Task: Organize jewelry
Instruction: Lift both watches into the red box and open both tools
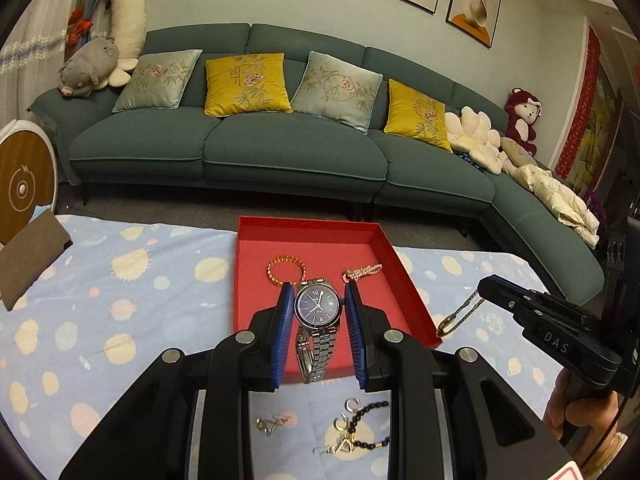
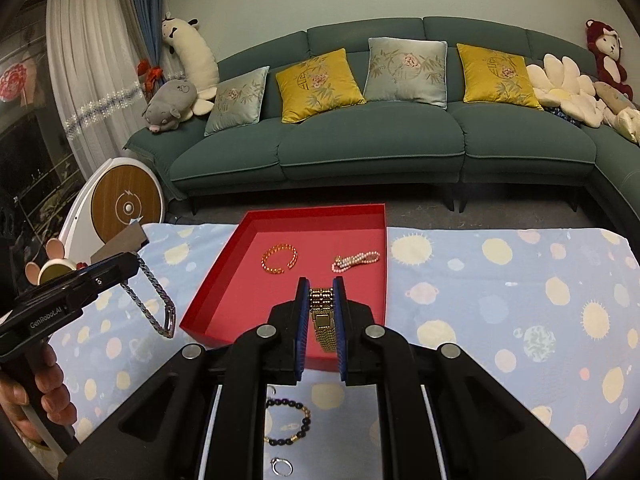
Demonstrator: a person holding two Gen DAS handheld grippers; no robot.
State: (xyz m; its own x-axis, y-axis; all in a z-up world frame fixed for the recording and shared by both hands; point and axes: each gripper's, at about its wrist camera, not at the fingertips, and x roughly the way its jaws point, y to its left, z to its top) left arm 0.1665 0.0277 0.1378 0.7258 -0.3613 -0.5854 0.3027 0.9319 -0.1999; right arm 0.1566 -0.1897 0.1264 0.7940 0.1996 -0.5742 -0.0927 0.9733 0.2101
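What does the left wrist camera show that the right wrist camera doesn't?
Only the left wrist view shows the blue-dial silver watch face-on between the left gripper.

Only the right wrist view shows the gold watch face-on in the right gripper, and a silver ring on the cloth.

Both show the red tray holding the orange bead bracelet and pink pearl strand.

Two bracelets [image 2: 280, 259] inside tray [image 2: 224, 276]

Two watches: a silver watch [image 1: 318, 320] and a gold watch [image 2: 323, 320]. One red tray [image 2: 224, 280] holds two bracelets: amber [image 2: 280, 264] at ten o'clock, pink [image 2: 356, 261] at two.
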